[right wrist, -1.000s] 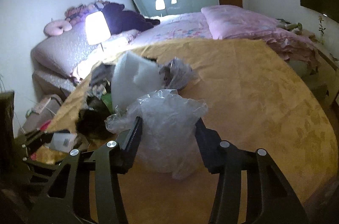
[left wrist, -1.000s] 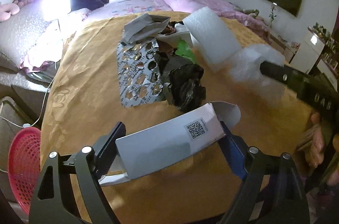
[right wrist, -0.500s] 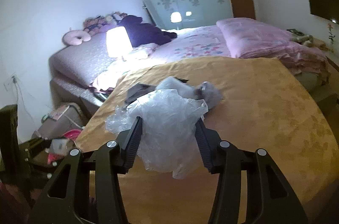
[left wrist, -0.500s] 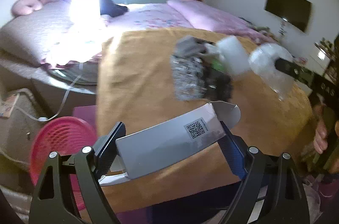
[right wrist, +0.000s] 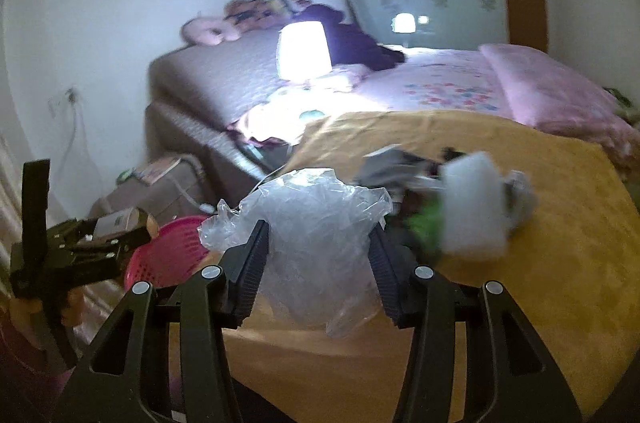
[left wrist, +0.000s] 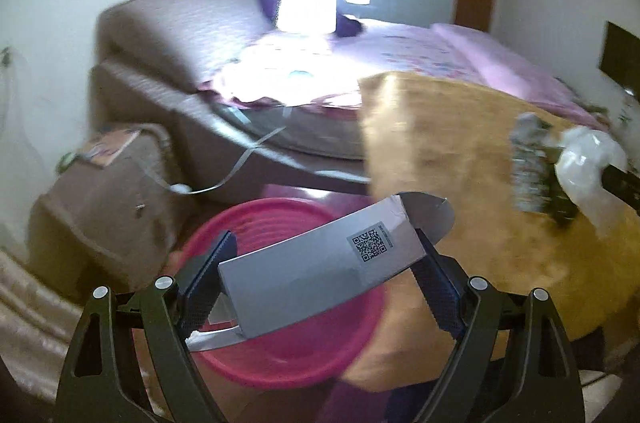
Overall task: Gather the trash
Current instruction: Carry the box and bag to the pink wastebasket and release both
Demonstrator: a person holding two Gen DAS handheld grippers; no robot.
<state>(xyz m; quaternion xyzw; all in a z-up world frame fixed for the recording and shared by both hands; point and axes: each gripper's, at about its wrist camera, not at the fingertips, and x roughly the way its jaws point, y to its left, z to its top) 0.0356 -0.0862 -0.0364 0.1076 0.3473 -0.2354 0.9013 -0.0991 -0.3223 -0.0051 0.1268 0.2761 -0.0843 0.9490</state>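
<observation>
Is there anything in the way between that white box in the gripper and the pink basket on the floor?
Nothing visible. The left gripper holds the white box in front of the pink basket, whose mouth looks open. The yellow-covered table stands beside the basket, not across it.

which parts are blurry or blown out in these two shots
Left wrist view: lamp blown out, room smeared, yet the claw and its grey box are sharp. Right wrist view: same lamp glare, trash pile blurred, plastic bag crisp.

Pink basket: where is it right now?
On the floor beside the yellow-covered table. In the left wrist view the pink basket sits directly behind the cardboard box held in the left claw.
</observation>
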